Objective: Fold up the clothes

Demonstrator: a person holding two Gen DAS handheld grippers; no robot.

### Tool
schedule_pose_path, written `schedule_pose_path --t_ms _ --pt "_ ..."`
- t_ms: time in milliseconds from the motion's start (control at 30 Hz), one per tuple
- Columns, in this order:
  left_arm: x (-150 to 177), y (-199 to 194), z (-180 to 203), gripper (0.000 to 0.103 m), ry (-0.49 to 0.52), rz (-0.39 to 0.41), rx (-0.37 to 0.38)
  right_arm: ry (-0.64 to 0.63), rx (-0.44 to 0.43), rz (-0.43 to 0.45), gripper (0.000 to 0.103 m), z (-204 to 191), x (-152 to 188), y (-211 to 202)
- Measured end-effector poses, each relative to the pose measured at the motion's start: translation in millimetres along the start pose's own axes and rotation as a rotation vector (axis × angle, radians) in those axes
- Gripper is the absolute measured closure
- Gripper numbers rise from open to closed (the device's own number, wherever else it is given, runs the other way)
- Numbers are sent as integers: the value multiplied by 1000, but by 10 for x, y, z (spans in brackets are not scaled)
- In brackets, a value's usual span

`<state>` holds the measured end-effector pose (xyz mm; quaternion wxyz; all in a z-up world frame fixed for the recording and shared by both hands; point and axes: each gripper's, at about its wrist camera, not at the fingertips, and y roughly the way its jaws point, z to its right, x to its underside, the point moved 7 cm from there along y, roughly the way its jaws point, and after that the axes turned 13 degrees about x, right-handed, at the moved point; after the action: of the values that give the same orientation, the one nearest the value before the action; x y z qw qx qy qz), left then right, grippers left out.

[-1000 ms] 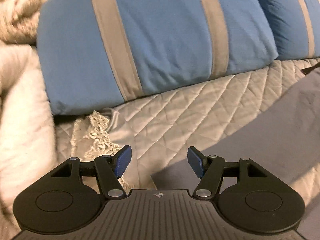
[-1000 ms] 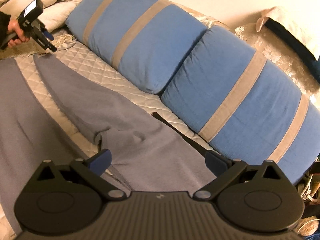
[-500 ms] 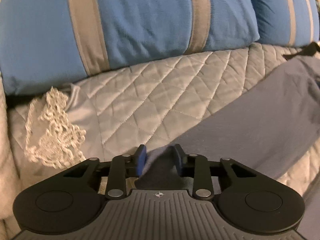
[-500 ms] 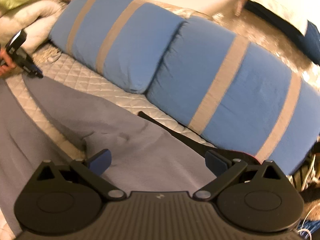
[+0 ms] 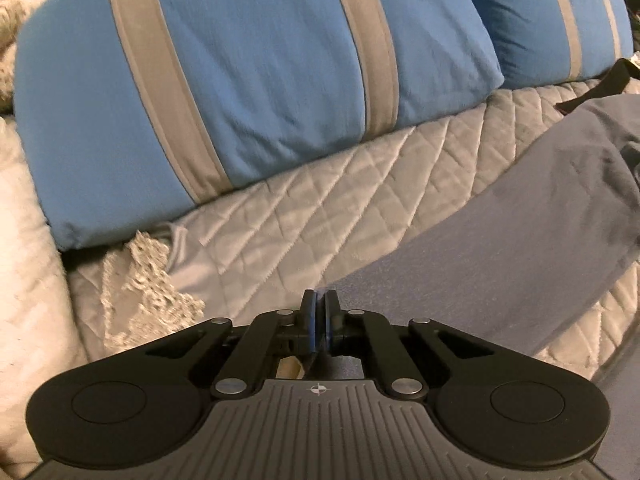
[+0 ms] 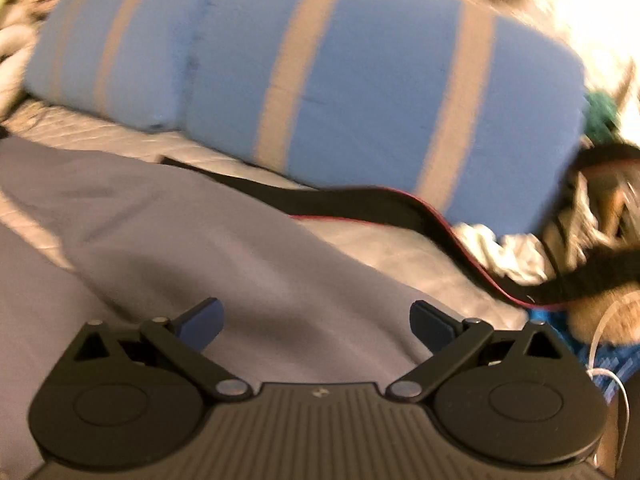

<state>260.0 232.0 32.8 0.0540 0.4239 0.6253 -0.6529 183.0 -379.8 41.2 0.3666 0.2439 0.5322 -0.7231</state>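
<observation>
A grey garment [image 5: 500, 232] lies spread on the quilted bed cover [image 5: 304, 216], one long narrow part of it running from the right down to my left gripper [image 5: 319, 308]. That gripper is shut, its blue pads pressed together on the end of this grey part. In the right wrist view, which is blurred, the wider body of the grey garment [image 6: 224, 248] lies under my right gripper [image 6: 316, 316]. The right gripper hovers open just above the cloth, nothing between its fingers.
Two blue pillows with grey stripes [image 5: 260, 72] [image 6: 360, 92] lie along the back of the bed. A lace trim [image 5: 140, 276] lies at the left. A black strap with a red edge [image 6: 380, 200] and a heap of white cloth [image 6: 504, 252] lie at the right.
My left gripper came down on the end of the grey garment and closed on it. My right gripper stayed open and swung right over the garment's wide part.
</observation>
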Motion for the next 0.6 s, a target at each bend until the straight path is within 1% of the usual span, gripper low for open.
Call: schedule_pose_path --t_ms 133,333,467,500,567,600 --pt "-23 -35 9 99 2 3 -17 36 49 -37 7 433 132 335" --pt "-42 -49 9 99 -2 0 -35 82 66 -71 15 889 260 756" --pt "-17 27 -18 99 -14 -12 -35 71 64 -117 26 1012 329 1032" --pt "-6 54 -23 99 -17 -17 -35 55 61 -132 27 1018 352 1102" --pt "11 102 -21 99 -13 -29 -37 25 32 -169 33 996 415 1230" --pt "21 128 -20 99 -9 -35 -38 13 22 -180 33 978 438 1275"
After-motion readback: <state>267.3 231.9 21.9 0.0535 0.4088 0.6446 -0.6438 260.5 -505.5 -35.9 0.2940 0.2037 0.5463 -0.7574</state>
